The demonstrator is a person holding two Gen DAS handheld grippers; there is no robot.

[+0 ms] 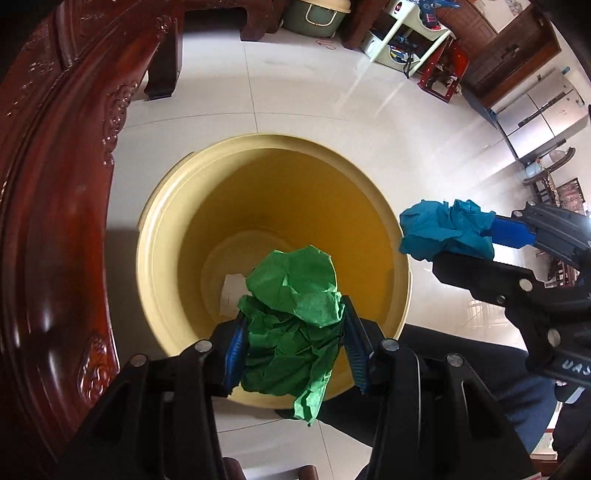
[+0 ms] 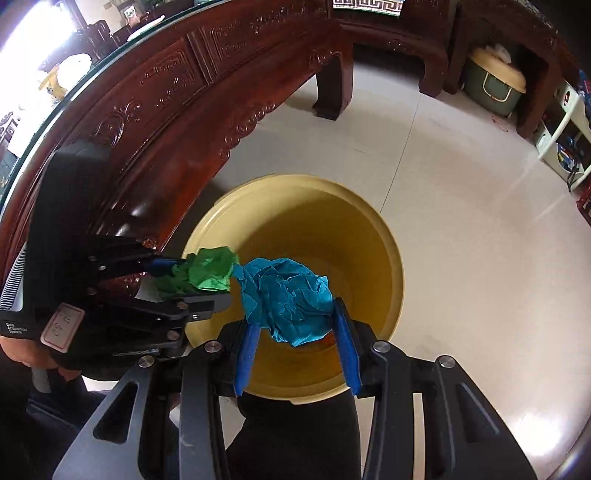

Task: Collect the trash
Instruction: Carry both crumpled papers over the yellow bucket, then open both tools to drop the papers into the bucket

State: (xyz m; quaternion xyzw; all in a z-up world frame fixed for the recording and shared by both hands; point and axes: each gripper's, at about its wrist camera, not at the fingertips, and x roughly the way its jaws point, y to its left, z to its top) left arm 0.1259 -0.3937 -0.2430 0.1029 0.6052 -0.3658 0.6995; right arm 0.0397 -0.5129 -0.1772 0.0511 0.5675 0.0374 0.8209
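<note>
A crumpled green paper wad [image 1: 295,317] is clamped between the blue pads of the left tool [image 1: 295,339]. The wad is irregular, with its longer extent running along the tool's fingers and a loose corner hanging down at the near end. It is held above the open mouth of a yellow bin [image 1: 162,206], over the near part of the rim.

A crumpled blue paper wad [image 2: 284,299] is gripped by the right tool [image 2: 295,332], whose blue fingers are closed on the wad's lower part; the bulk of the paper sticks out beyond the fingertips, toward the bin's middle. In the left wrist view this wad is seen beside the bin's right rim; in the right wrist view it is seen over the near part of the opening. The two wads are seen close together, the green one just left of the blue.

Inside the bin a pale piece of paper [image 1: 232,291] is seen lying on the bottom.

The bin is set on a floor of pale glossy tiles [image 2: 480,240], close against a carved dark-red wooden desk [image 2: 177,96]. Farther off, a green lidded tub [image 2: 495,85] is tucked under more dark furniture, and a white shelf unit [image 1: 410,33] is seen by the wall.
</note>
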